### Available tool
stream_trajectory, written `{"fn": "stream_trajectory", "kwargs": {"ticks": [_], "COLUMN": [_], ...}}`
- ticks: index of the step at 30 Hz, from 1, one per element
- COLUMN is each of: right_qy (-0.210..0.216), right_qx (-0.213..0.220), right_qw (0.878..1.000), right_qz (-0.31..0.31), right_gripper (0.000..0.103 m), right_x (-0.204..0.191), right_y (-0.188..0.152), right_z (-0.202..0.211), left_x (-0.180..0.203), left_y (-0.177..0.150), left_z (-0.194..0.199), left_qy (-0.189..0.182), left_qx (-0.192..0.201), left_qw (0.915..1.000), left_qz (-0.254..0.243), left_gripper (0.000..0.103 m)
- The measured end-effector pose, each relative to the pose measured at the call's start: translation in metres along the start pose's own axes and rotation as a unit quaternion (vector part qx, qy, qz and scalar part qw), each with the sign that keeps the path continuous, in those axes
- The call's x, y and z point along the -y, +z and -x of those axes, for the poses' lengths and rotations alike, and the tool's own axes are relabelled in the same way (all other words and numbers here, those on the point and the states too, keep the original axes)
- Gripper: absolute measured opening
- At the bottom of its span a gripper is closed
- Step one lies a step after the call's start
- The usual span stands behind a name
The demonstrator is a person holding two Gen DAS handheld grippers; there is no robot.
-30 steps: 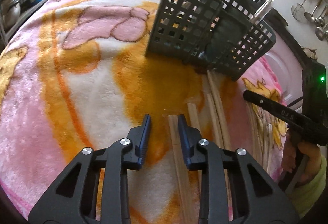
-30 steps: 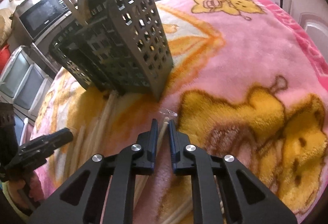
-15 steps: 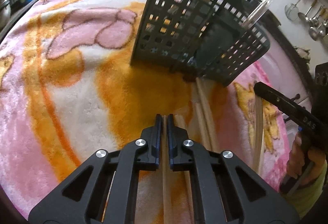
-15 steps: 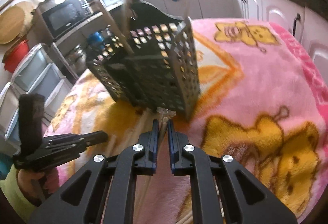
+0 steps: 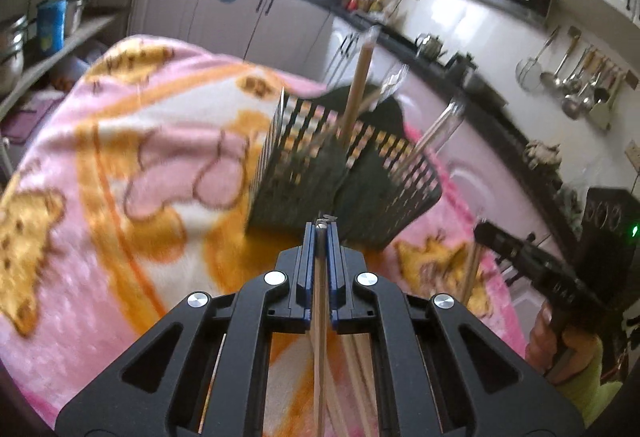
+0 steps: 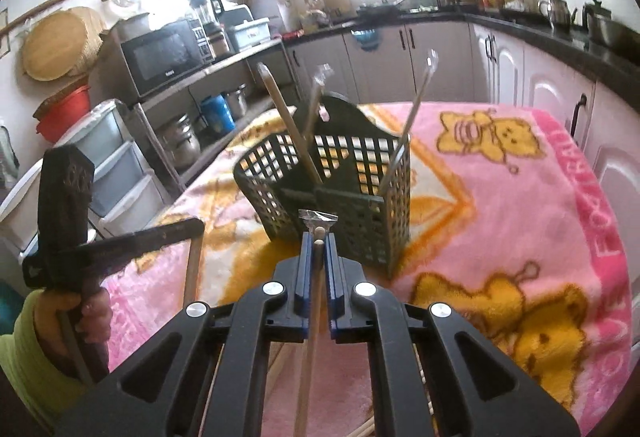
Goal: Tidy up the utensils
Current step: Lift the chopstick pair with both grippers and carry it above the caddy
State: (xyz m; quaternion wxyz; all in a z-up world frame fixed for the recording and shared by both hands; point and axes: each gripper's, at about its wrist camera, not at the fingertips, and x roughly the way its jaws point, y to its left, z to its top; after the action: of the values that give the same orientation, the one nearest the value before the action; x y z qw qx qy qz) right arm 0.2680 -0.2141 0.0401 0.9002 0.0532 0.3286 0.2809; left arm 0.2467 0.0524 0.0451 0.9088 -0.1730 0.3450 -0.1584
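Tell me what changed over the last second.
The left gripper shut on a chopstick and lifted it off the blanket; the right gripper raised its chopstick too. The basket and the sticks in it stayed put.

left hand-held gripper clamped, right hand-held gripper clamped

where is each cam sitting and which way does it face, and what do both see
Left wrist: on the left gripper, looking along its fingers, shut on a chopstick, toward the dark utensil basket; the right gripper and its hand show at right.
Right wrist: on the right gripper, shut on another wrapped chopstick, facing the same basket; the left gripper shows at left.
Shared: the basket and the pink blanket.
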Motion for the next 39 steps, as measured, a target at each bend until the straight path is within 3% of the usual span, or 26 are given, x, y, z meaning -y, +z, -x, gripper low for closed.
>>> {"fn": "stream_trajectory", "kwargs": {"ticks": [11,18,28,39], "right_qy": [-0.002,-0.006,-0.03,-0.058], "right_qx": [0.081,0.134,0.182,0.203], "right_qw": [0.996,0.991,0.983,0.978], "right_qz": [0.028,0.031,0.023,0.003], "right_gripper": [0.006,0.006,0.006,0.006], "right_x": [-0.017,-0.02,-0.011,0.009], "right_y": [0.041,0.077,0.121,0.142], "right_z": [0.04,0.056,0.059,0.046], "left_x": [0.029,0.041,0.055,0.064], "left_y": [0.06,0.101,0.139,0.146], "left_z": [0.052,0.07,0.064,0.047], "left_qy": [-0.018,0.001,0.016,0.046], "left_qx": [0.093,0.157,0.208,0.255], "left_qw": [0.9946,0.9866,0.9769,0.9637], "left_qz": [-0.041,-0.045,-0.046,-0.064], "left_gripper": [0.001,0.001,0.001,0.001]}}
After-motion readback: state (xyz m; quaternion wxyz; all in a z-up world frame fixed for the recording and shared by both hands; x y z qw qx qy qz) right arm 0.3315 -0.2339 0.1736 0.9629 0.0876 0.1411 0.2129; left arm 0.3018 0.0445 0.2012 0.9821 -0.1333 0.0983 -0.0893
